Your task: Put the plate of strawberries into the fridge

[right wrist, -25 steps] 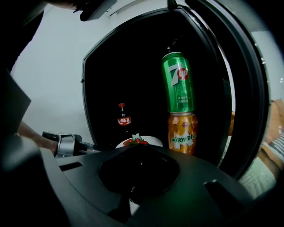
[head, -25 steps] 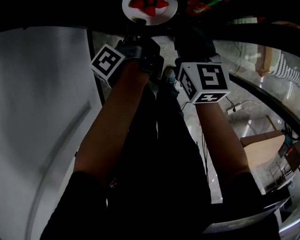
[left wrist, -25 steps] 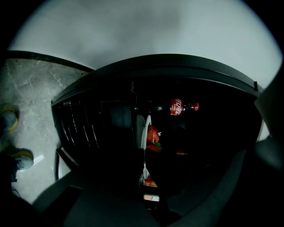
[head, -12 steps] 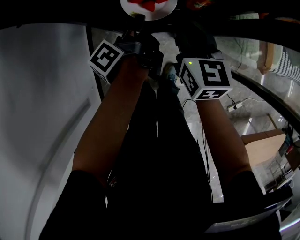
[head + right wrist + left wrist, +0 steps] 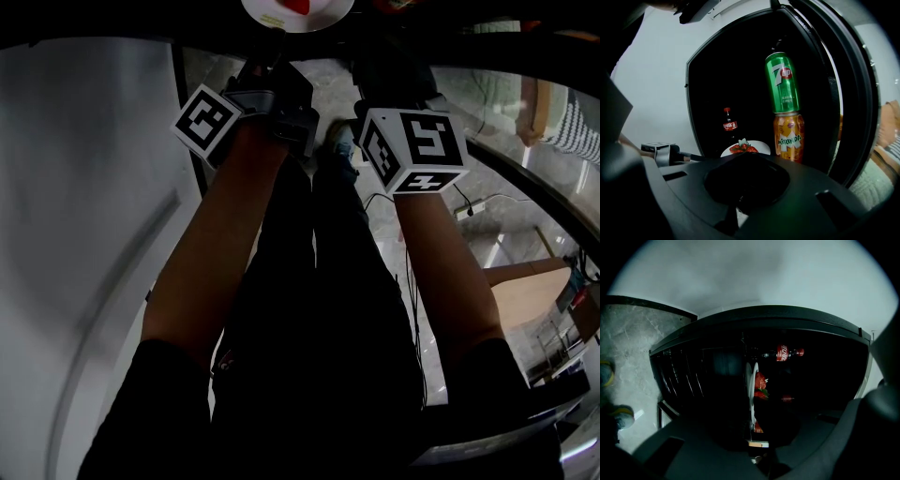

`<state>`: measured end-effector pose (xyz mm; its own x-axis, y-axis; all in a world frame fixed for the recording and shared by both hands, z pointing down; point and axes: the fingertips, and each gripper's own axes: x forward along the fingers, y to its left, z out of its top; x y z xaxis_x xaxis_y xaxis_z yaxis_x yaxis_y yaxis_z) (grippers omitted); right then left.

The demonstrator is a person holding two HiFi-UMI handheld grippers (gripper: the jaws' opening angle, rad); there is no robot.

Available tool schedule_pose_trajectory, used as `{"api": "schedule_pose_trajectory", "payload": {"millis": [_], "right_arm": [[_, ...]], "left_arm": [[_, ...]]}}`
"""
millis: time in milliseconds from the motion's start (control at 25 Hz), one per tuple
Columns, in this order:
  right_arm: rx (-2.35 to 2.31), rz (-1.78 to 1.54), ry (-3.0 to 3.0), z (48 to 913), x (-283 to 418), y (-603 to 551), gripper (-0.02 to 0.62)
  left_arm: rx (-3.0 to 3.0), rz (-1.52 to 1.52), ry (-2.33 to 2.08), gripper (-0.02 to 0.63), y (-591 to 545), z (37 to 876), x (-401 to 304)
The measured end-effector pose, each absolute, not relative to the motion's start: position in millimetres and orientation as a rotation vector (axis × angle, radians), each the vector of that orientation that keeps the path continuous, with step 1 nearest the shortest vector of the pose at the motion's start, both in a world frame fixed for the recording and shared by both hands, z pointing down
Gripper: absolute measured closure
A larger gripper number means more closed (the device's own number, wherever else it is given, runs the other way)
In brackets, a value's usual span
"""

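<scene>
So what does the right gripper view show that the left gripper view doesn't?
Only the right gripper view shows a green can stacked on an orange can. Only the left gripper view shows the stone floor at its left edge, and it sees the plate edge-on. Both show the plate of strawberries at the dark fridge opening, with a cola bottle beyond it.

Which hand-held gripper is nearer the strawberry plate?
Left. The left hand-held gripper clamps the rim of the plate, which stands edge-on between its jaws. The right hand-held gripper sits alongside, short of the plate, jaws closed on nothing.
</scene>
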<state>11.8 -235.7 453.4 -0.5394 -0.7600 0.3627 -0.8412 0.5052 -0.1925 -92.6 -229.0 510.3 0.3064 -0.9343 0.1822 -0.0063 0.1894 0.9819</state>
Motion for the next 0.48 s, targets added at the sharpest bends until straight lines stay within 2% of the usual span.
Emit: {"api": "schedule_pose_trajectory", "payload": {"millis": [240, 400, 480], "right_arm": [[1.357, 0.513, -2.515, 456.4, 11.2, -228.3, 0.591], [1.352, 0.513, -2.51, 460.1, 13.5, -227.7, 0.591], [1.35, 0.514, -2.509, 460.9, 13.9, -227.5, 0.591]], "left_arm": [[1.265, -0.783, -1.094, 0.592, -216.4, 509.6, -94.1], [1.411, -0.626, -1.181, 0.595, -212.7, 508.6, -89.8], [1.583, -0.449, -1.269, 0.602, -212.8, 502.9, -85.2]]}}
